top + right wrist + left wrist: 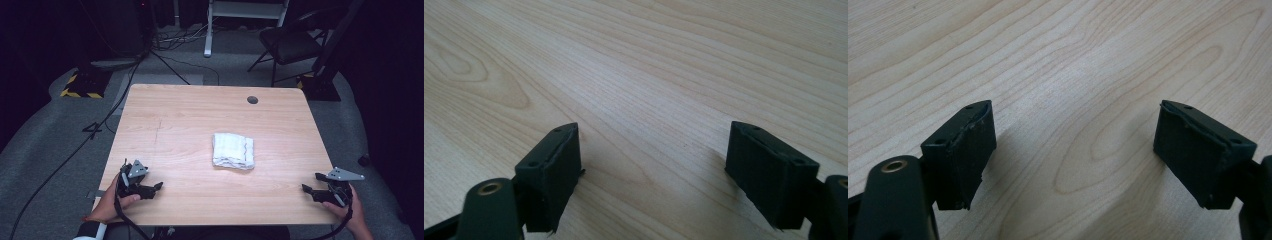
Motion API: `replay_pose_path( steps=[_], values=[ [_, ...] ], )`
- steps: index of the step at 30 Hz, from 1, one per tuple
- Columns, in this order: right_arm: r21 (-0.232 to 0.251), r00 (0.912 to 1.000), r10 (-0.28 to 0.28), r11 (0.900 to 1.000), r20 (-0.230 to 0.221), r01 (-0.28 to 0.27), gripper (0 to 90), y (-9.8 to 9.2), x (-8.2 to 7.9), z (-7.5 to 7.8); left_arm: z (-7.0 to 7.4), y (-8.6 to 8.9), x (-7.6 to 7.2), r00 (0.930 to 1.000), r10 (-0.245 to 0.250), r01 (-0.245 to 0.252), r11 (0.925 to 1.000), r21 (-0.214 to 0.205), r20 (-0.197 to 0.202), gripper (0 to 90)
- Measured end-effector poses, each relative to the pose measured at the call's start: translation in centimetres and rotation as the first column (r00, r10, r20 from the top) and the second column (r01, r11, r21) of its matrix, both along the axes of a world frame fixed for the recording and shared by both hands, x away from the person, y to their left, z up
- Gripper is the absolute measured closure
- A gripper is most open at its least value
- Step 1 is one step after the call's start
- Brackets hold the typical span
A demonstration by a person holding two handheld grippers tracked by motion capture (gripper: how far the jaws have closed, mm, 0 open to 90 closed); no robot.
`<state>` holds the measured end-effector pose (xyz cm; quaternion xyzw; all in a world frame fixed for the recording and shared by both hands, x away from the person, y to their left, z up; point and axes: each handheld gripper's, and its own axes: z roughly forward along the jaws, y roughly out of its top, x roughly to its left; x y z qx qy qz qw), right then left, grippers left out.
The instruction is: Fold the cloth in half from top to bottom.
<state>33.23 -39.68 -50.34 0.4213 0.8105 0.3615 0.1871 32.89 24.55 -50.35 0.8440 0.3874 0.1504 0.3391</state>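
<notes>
My left hand [112,202] comes in at the lower left of the high view, wrapped around my left gripper [157,187], whose black jaws point toward the right of the frame, a grey three-cornered plate on top. In the left gripper view its jaws stand wide apart with nothing between the pads [968,160]. My right hand [350,210] sits at the lower right, holding my right gripper [311,183] with its jaws aimed left. In the right gripper view those jaws gape just as wide, pads [556,175] bare and nothing between them
</notes>
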Motion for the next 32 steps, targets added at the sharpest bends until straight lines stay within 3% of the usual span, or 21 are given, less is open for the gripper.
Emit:
replay_pose_path(
  steps=[32],
  values=[
    [0.006,1.0000,-0.006,1.0000,0.002,0.006,24.8,-0.15,0.07,0.02,-0.01,-0.05,0.21,1.0000,-0.001,0.001,1.0000,-0.001,-0.004,15.9]
  ],
)
